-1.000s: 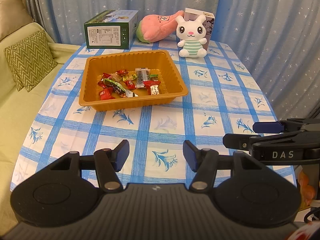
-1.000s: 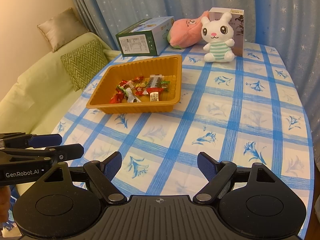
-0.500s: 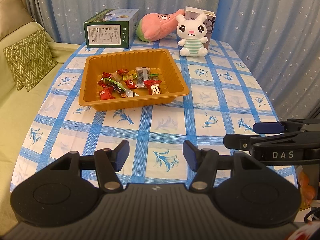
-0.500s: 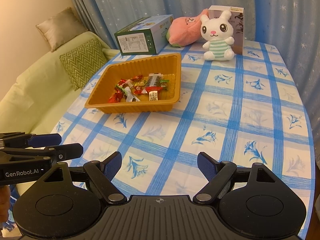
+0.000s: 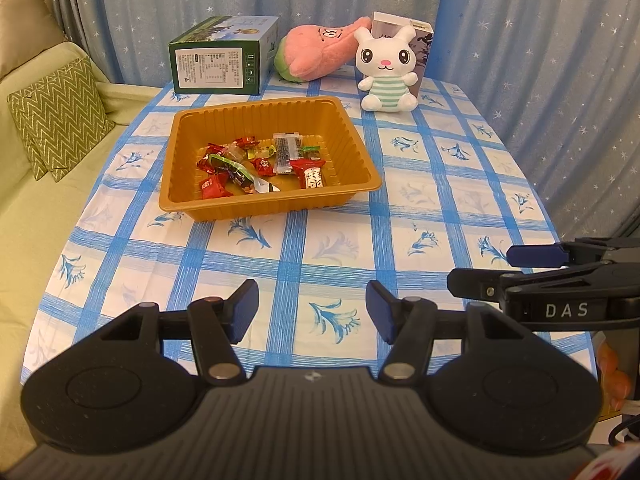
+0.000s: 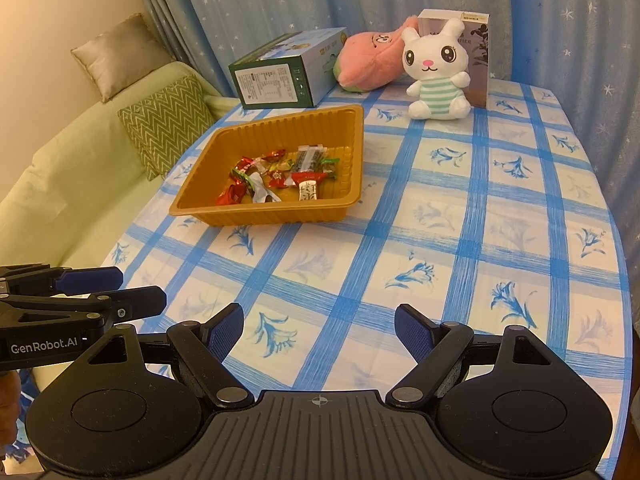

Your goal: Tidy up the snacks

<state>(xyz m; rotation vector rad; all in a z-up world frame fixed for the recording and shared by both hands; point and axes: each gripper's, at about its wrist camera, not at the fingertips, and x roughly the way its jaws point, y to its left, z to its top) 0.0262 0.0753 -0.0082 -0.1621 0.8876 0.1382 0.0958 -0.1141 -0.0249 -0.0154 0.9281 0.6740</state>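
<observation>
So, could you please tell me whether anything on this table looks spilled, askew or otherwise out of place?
Nothing stands out. The wrapped candies all lie inside the ribbed orange plastic tray, none on the blue checked tablecloth. The white plush rabbit sits upright; both the left gripper and the right gripper are open and empty.

Your right gripper point(image 6: 318, 328) hangs over the counter's point(image 6: 460, 208) near edge, jaws wide apart and empty. Toward the counter's left edge sits the orange tray point(image 6: 320, 210) with wrapped snacks point(image 6: 280, 178) inside. Your left gripper point(image 6: 116, 292) pokes in at lower left.
</observation>
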